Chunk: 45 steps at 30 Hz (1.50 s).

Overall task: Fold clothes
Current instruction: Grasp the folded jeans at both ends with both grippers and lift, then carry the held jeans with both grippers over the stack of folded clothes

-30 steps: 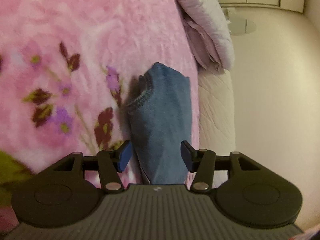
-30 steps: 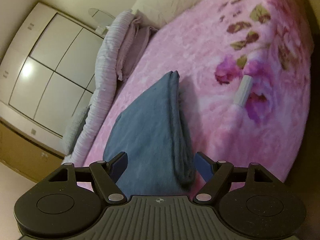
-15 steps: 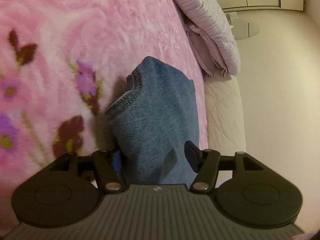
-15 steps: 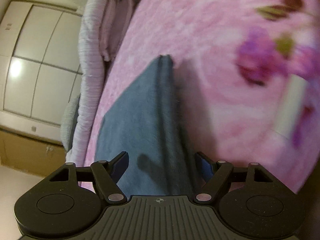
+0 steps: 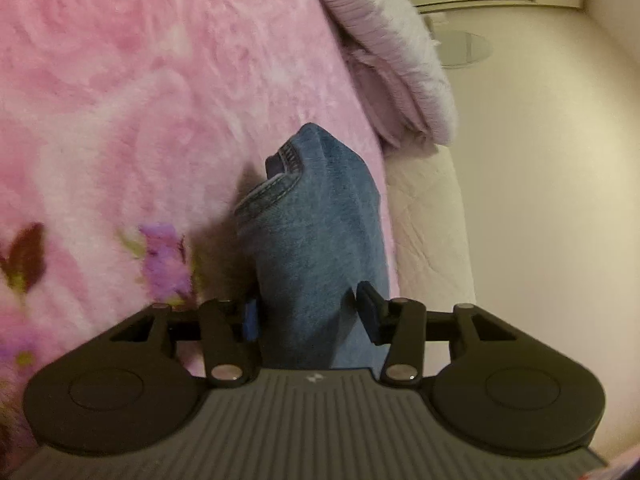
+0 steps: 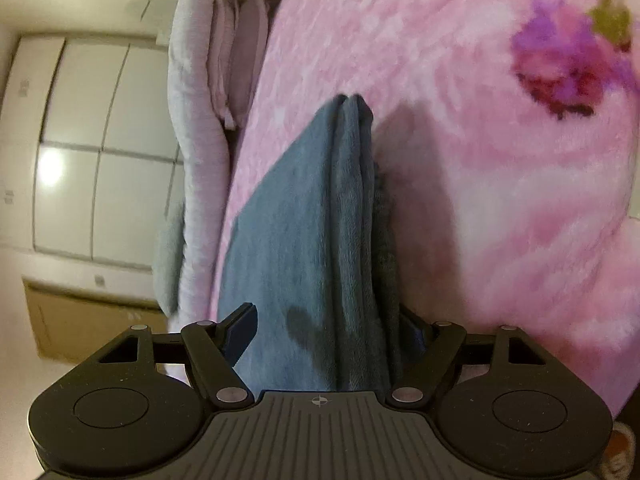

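Between the blue pads of my left gripper [image 5: 310, 316] lies the near end of the folded blue denim garment [image 5: 320, 232]. The jaws, fully spread a second ago, are now closing. The left-hand pad has slid behind the cloth's thick edge; the right-hand finger [image 5: 370, 312] stands over the cloth, and I cannot tell whether either presses yet. A second ago the same end lay short of the pads, so I have advanced onto it. I judge this the start of a grasp for the next fold.

Between the fingers of my right gripper [image 6: 324, 332] runs the other end of the same garment [image 6: 320, 240]. These jaws stand spread, with the left-hand pad [image 6: 240, 330] clear of the cloth and the right-hand one hidden behind the stacked edges. Compared with a second ago, this gripper is lower and closer to the cloth. Both ends are thus bracketed, but I hold neither firmly.

Beyond the fingers, the garment tapers away as a narrow strip. Its stitched hem [image 5: 276, 188] curls up on the left-hand side in the left view, and several layers stack along its right-hand edge in the right view. It rests on a fluffy pink floral blanket [image 5: 140, 100], near that blanket's edge. Farther out are pale lilac ribbed pillows [image 5: 392, 48] and white cupboard doors [image 6: 92, 152].
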Motion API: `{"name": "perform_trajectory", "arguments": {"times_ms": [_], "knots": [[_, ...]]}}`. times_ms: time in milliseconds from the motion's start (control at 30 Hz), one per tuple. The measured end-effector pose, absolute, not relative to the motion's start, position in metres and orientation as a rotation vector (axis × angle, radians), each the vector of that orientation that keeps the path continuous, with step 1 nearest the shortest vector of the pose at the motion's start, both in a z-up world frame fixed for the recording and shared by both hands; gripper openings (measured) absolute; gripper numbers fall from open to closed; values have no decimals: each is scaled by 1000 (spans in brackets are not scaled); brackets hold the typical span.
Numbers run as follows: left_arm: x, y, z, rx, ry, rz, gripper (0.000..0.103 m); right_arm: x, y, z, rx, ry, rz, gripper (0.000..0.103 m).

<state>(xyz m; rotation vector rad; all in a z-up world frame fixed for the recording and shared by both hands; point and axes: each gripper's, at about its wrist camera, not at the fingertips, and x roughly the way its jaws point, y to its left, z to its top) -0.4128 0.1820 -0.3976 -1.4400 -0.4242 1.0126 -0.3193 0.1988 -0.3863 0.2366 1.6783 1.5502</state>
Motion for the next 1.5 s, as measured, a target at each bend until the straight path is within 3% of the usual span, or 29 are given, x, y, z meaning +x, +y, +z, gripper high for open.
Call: {"name": "perform_trajectory", "arguments": {"times_ms": [67, 200, 267, 333, 433, 667, 867, 1100, 1300, 1500], "knots": [[-414, 189, -397, -1453, -429, 1009, 49, -320, 201, -387, 248, 1669, 1547, 77], [-411, 212, -390, -1445, -377, 1004, 48, -327, 211, -386, 224, 1635, 1550, 76], [-412, 220, -391, -1456, -376, 990, 44, -332, 216, -387, 202, 1623, 1547, 62], [-418, 227, -392, -1461, -387, 965, 38, -337, 220, -394, 208, 1621, 1546, 41], [-431, 238, -391, -1461, -400, 910, 31, -335, 213, -403, 286, 1653, 1558, 32], [-486, 252, -346, -1458, -386, 886, 27, -367, 196, -370, 348, 1643, 1556, 27], [-572, 209, -242, -1438, -504, 1029, 27, -436, 209, -283, 283, 1722, 1666, 26], [-675, 88, -98, -1306, -684, 1322, 27, -553, 219, -168, 72, 1877, 1963, 26], [-767, -31, -54, -1202, -897, 1543, 27, -681, 222, -104, -170, 1966, 2202, 26], [-919, -141, -41, -1149, -995, 1661, 27, -847, 193, -86, -349, 1995, 2307, 26]]}}
